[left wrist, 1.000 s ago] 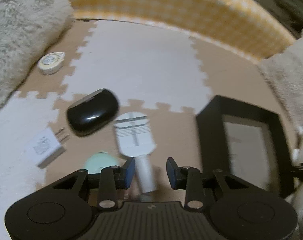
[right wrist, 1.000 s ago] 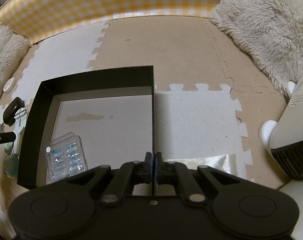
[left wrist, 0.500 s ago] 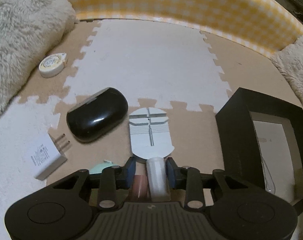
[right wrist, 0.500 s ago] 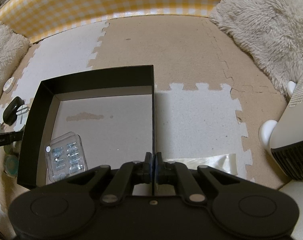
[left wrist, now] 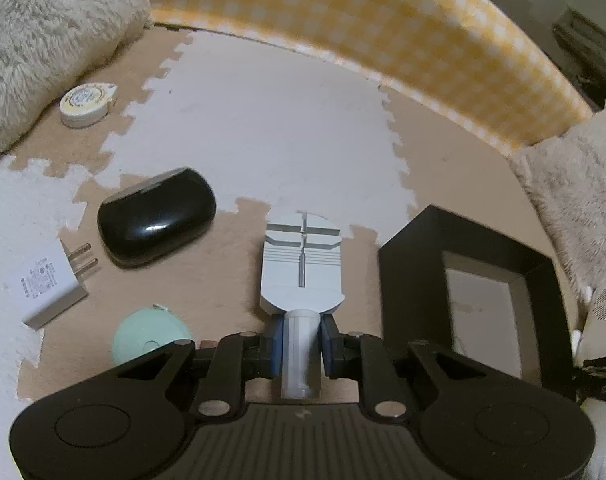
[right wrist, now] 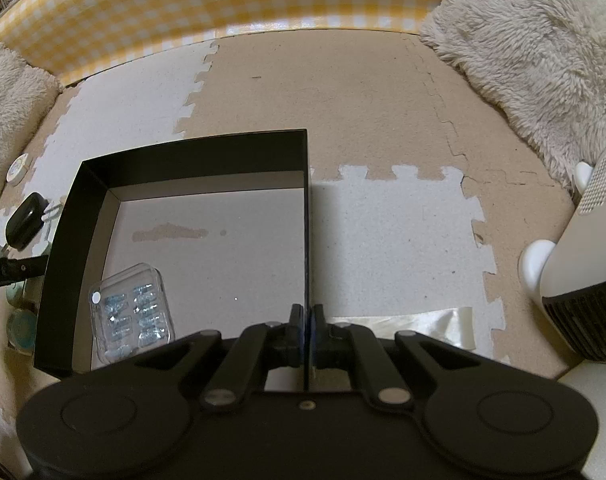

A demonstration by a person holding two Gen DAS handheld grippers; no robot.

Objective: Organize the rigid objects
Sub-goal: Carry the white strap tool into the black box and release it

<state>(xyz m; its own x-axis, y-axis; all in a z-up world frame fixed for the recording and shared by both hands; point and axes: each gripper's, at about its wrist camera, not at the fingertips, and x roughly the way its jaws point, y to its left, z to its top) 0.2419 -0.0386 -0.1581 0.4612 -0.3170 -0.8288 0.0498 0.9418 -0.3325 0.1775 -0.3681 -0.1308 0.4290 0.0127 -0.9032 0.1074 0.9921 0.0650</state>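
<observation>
1. The left gripper [left wrist: 302, 334], jaws having just been closing, is clamping the white tool [left wrist: 302, 270] by its handle at 6 o'clock on the mat [left wrist: 263, 128].
2. The right gripper [right wrist: 306, 320] is pinching the box [right wrist: 191, 152] wall, a clear case [right wrist: 131, 312] lying inside at 8 o'clock.

The left gripper's [left wrist: 302, 330] black body hides the near end of the white tool's handle [left wrist: 301, 354] and the lower edge of the mint round case [left wrist: 149, 344]. The label print on the white plug adapter [left wrist: 49, 288] and on the round tin [left wrist: 86, 101] is too small to read. In the right wrist view the black box's wall [right wrist: 69, 236] covers most of the black oval case [right wrist: 25, 226], and the right gripper's [right wrist: 306, 322] body hides the box's near corner and part of the clear blister pack [right wrist: 133, 312]. The white appliance [right wrist: 583, 280] is cut off by the right edge.
</observation>
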